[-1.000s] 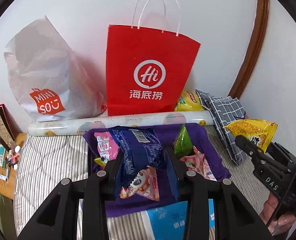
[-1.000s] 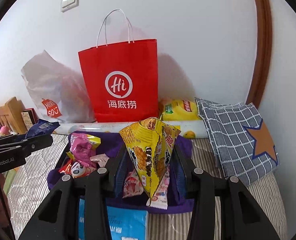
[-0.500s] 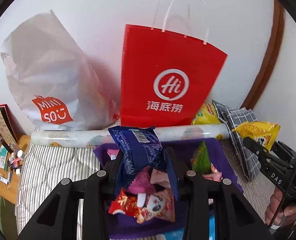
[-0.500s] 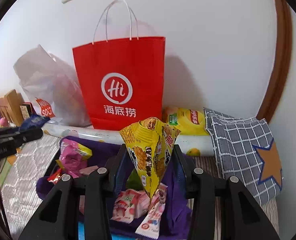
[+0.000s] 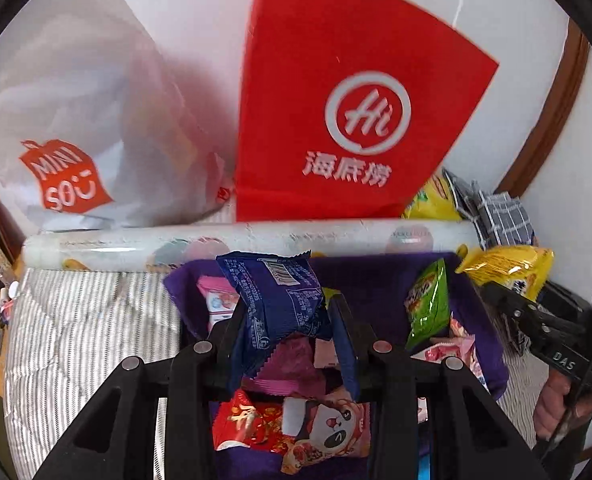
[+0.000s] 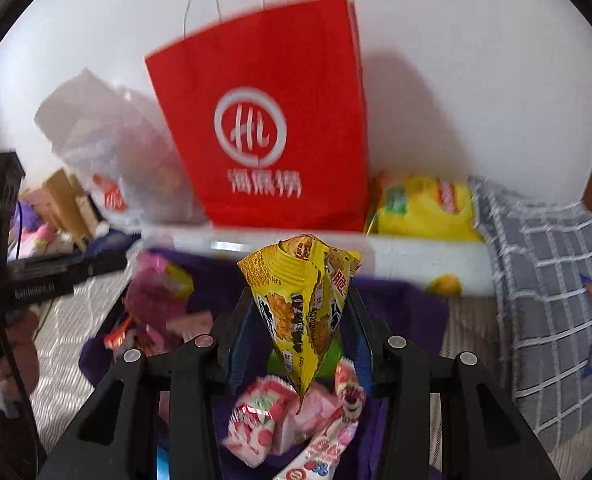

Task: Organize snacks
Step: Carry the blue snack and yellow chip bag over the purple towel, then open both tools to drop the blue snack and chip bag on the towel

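L gripper (image 5: pixel 285 322) clamps crinkly blue foil packet (image 5: pixel 275 300), R gripper (image 6: pixel 302 332) yellow cone-shaped foil packet (image 6: pixel 304 304); lower both gently into purple fabric bin (image 5: pixel 376 276) at 12 o'clock.

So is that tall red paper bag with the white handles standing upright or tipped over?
Upright. The red paper bag stands on its base against the white wall, handles up, behind the long white roll.
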A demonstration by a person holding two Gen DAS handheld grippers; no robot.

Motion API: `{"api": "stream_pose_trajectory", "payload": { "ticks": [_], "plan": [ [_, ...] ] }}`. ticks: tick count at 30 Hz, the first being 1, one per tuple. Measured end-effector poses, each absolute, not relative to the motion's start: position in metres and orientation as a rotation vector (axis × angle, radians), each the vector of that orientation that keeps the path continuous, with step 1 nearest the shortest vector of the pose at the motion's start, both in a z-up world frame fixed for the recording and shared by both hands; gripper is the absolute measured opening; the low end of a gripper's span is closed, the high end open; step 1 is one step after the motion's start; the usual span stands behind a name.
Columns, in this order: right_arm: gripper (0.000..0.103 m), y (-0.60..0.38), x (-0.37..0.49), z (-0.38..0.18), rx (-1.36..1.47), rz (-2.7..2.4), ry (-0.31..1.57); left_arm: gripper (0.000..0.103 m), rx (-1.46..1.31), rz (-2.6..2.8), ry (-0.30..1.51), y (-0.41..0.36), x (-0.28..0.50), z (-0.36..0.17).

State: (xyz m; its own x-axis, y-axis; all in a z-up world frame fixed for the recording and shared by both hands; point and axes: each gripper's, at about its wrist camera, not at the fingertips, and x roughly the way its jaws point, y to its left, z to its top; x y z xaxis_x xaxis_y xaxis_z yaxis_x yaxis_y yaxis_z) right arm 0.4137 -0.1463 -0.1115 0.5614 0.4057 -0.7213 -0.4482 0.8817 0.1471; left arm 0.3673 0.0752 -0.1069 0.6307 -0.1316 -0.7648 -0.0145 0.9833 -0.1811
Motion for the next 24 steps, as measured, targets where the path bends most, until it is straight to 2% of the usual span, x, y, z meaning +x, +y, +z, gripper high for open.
{"api": "stream_pose_trajectory", "payload": {
  "ticks": [24],
  "plan": [
    [0.043,-0.135,0.42,-0.131,-0.201,0.572,0.89,0.036,-0.184,-0.097,0.936,0.066,0.377,-0.13]
  ]
}}
